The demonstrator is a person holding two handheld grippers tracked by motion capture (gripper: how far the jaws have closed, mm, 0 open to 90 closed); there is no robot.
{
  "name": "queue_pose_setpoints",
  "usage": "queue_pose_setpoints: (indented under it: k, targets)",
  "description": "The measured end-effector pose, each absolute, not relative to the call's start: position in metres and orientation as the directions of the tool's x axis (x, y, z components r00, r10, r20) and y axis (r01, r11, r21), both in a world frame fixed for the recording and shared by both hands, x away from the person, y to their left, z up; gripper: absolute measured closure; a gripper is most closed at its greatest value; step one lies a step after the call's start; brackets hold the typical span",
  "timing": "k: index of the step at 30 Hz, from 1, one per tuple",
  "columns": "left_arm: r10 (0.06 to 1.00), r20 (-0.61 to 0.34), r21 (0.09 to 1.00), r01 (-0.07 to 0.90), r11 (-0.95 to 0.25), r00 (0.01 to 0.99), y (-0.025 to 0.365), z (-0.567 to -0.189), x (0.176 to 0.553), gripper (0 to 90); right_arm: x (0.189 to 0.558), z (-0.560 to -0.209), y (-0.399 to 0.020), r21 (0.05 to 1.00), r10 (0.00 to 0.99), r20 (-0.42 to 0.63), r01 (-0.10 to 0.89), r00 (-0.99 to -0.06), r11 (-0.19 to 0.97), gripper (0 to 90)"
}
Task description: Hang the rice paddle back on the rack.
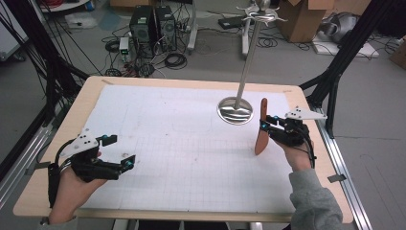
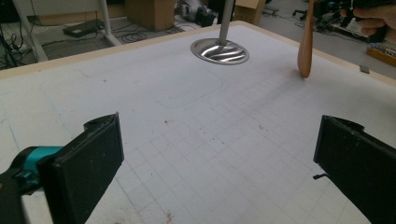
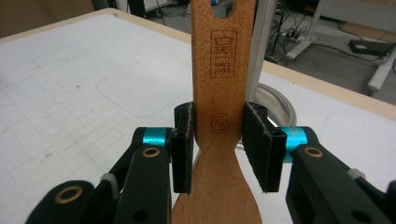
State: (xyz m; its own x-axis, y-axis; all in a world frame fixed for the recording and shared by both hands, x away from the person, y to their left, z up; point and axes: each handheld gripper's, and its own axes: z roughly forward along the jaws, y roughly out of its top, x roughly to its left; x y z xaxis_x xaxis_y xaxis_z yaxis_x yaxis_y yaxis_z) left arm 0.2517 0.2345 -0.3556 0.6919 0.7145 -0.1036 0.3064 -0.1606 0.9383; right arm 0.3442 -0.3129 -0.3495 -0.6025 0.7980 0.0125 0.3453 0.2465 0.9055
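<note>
Wooden spatula [image 1: 262,128]: stands nearly upright near the right edge of the desk [image 1: 57,143], handle end up, broad blade end down and resting on the white gridded mat [image 1: 182,143]. In the right gripper view its handle [image 3: 219,70] rises straight up between the two black pads, with a burned-in stamp and a hanging hole near the top.

Right claw [image 1: 266,125]: gripping the spatula. Its pads press the handle's two narrow edges just above where the wood widens into the blade; the left pad [image 3: 183,144] and the right pad both lie flat against the wood.

Spatula relative to right claw: held at the left side of the hand in the high view, the claw reaching it level from the right, at about the middle of the spatula's length.

Left claw [image 1: 123,153]: open and holding nothing, jaws wide apart over the bare mat at the desk's near left. In the left gripper view the spatula [image 2: 306,42] is well apart from it, far across the mat.

Metal stand [image 1: 235,110]: round shiny base on the mat with a tall pole, just behind and to the left of the spatula, not touching it.
</note>
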Motion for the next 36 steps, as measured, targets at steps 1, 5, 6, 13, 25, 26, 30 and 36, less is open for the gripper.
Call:
queue_pose_setpoints:
  k: [1, 5, 6, 13, 25, 26, 30, 36]
  targets:
    - [0.714, -0.104, 0.938, 0.307, -0.161, 0.692, 0.235, -0.355, 0.252, 2.0, 0.344, -0.348, -0.313, 0.907, 0.798, 0.007, 0.34, -0.603, 0.249, 64.5]
    - [0.713, -0.103, 0.938, 0.305, -0.162, 0.693, 0.234, -0.355, 0.252, 2.0, 0.343, -0.346, -0.311, 0.906, 0.798, 0.0, 0.337, -0.602, 0.254, 64.5]
    - [0.713, -0.103, 0.939, 0.305, -0.161, 0.693, 0.234, -0.355, 0.251, 2.0, 0.343, -0.346, -0.311, 0.907, 0.797, -0.006, 0.333, -0.605, 0.259, 64.5]
    - [0.713, -0.103, 0.938, 0.306, -0.162, 0.694, 0.234, -0.355, 0.252, 2.0, 0.345, -0.344, -0.312, 0.91, 0.801, -0.013, 0.325, -0.598, 0.258, 64.6]
    - [0.707, -0.101, 0.937, 0.307, -0.169, 0.7, 0.231, -0.357, 0.252, 2.0, 0.351, -0.324, -0.311, 0.921, 0.789, 0.035, 0.325, -0.613, 0.212, 64.6]
    - [0.708, -0.1, 0.937, 0.305, -0.169, 0.699, 0.232, -0.357, 0.252, 2.0, 0.352, -0.322, -0.311, 0.923, 0.789, 0.029, 0.319, -0.614, 0.215, 64.6]
    - [0.711, -0.102, 0.939, 0.304, -0.163, 0.696, 0.234, -0.356, 0.252, 2.0, 0.356, -0.311, -0.311, 0.924, 0.786, 0.034, 0.32, -0.617, 0.21, 64.6]
    - [0.712, -0.104, 0.939, 0.304, -0.16, 0.694, 0.236, -0.356, 0.251, 2.0, 0.36, -0.299, -0.311, 0.924, 0.789, 0.021, 0.313, -0.614, 0.219, 64.6]
